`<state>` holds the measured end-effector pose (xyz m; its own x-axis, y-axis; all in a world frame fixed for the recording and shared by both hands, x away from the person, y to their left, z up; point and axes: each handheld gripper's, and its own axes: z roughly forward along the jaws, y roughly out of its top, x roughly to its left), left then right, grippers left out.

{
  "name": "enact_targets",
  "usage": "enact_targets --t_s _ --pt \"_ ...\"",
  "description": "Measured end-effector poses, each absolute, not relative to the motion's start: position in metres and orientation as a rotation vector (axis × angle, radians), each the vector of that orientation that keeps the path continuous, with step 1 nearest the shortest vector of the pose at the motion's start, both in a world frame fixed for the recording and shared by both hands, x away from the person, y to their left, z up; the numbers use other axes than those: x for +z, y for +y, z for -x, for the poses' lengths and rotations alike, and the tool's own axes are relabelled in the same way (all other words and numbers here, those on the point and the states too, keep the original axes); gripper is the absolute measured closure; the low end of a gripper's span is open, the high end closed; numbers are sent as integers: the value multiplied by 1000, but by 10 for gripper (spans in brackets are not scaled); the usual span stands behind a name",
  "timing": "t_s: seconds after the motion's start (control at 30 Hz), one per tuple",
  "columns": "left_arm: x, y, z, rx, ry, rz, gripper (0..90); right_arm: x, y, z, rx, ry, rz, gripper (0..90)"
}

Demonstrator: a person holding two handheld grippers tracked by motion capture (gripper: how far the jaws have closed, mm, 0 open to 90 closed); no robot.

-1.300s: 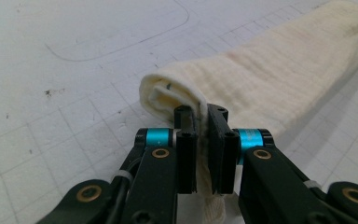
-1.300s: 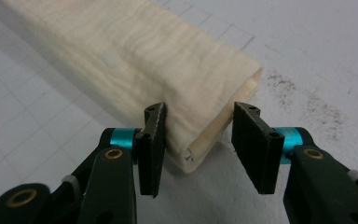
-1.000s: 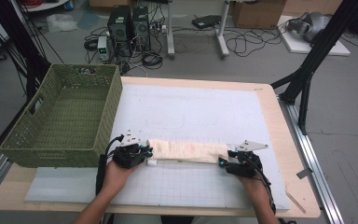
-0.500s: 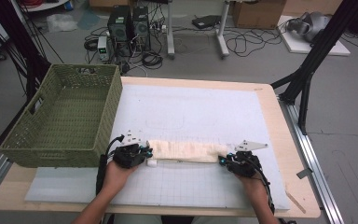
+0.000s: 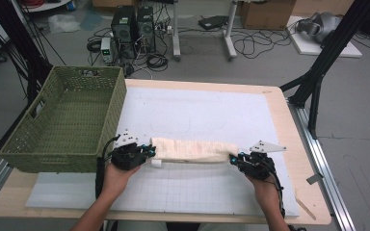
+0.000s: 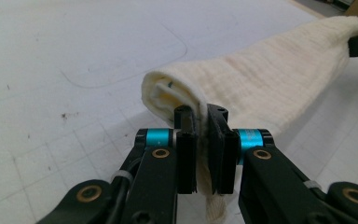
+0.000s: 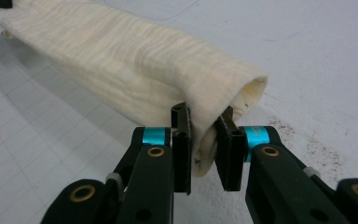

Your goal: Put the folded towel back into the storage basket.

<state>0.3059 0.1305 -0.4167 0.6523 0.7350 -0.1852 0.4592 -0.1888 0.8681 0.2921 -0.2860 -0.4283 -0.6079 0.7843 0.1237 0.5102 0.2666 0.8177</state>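
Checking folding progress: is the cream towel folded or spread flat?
Folded: the towel lies as a narrow doubled strip, layers showing at its ends, pinched by left gripper and right gripper.

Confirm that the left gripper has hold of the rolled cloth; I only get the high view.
Observer: In the left gripper view, the left gripper is shut on the cloth, pinching a fold at its end.
Operator: Now check the right one.
Observer: The right gripper has just been closing, with the lower edge of the cloth's other end between its jaws. The pads now press on it.
Operator: Describe that end of the cloth.
Observer: In the right gripper view it gapes open like the mouth of a tube, with the hollow inside showing.
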Motion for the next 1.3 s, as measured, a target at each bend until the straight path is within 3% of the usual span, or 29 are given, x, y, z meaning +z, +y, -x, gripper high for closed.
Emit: enact_targets --t_s 0.73,1.3 --pt "-347 149 -285 435 813 -1736 824 -361 -277 -315 1355 2108 -1053 791" --pt "-312 199 -262 582 821 -1641 824 -316 -209 -367 1370 2118 -872 791"
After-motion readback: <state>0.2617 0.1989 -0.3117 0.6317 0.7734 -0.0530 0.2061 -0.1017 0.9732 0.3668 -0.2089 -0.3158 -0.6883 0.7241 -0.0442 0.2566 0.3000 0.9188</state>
